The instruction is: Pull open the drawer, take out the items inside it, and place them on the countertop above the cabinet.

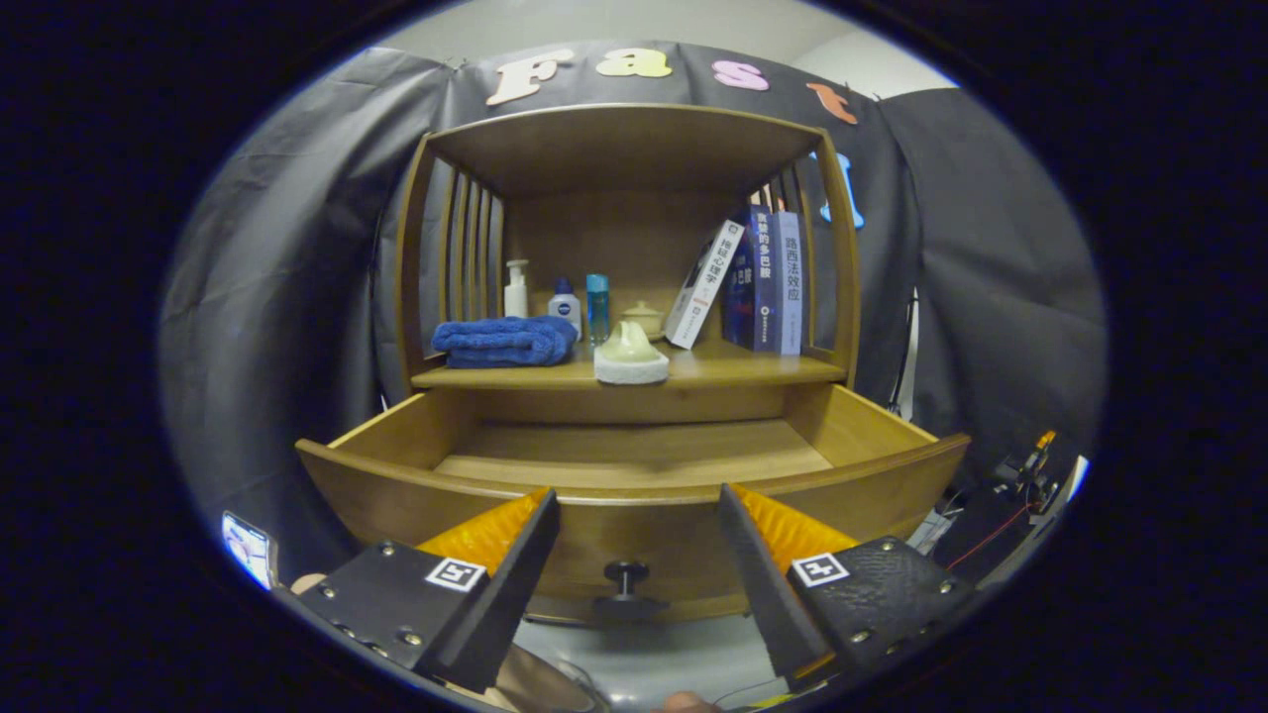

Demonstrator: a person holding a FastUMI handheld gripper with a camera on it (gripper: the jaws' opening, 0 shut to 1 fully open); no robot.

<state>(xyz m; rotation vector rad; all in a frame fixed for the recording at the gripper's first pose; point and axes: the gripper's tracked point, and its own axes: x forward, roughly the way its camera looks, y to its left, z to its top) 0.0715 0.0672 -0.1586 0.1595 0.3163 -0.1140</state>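
A black cloth booth wall backs a wooden cabinet (634,297) whose drawer (634,475) stands pulled well out, its front edge just ahead of the gripper (639,515). The fingers are spread apart and grip nothing; the drawer's dark knob (626,574) sits between and below them, free of both. What shows of the drawer floor looks bare, though the front wall hides the near part. On the countertop (753,368) above, a folded blue towel (505,342) lies toward the left edge and a pale soap dish (631,355) sits at the front edge, likely set there for easy reach. Bottles (567,305) stand along the back, and books (763,282) lean in the right corner.
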